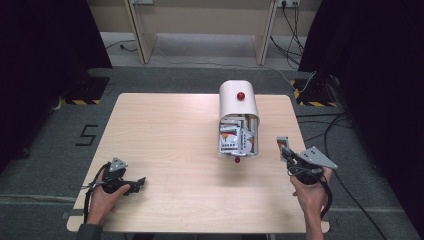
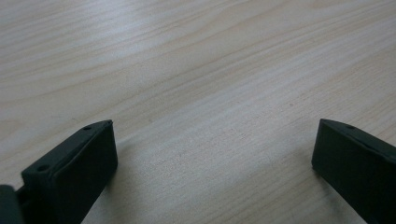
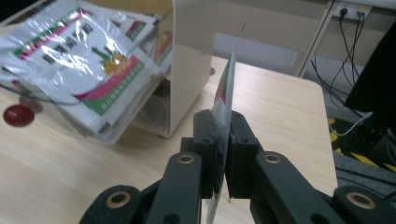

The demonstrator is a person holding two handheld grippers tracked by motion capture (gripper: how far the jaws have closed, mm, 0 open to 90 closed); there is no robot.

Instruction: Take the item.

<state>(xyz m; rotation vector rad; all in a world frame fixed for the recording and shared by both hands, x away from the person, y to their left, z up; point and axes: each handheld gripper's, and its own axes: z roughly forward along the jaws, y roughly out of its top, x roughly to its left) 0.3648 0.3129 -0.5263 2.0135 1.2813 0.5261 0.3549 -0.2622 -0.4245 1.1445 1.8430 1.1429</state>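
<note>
High view: left gripper (image 1: 131, 184) low on table (image 1: 165, 145) near front left corner, held by left hand (image 1: 105, 196), well apart from bin. Right gripper (image 1: 284, 150) at right edge, in right hand (image 1: 311, 187), packet (image 1: 283, 145) at its tip. Bin (image 1: 238, 117) of packets ahead-left of right gripper, lid dropped open toward person.

Left gripper view: jaws spread wide, bare wood between them.

Right gripper view: jaws clamped on packet (image 3: 223, 100), edge-on, upright. Bin (image 3: 189, 60) ahead-left, packets (image 3: 79, 60) spilling onto clear lid; red knob (image 3: 17, 115) far left.
</note>
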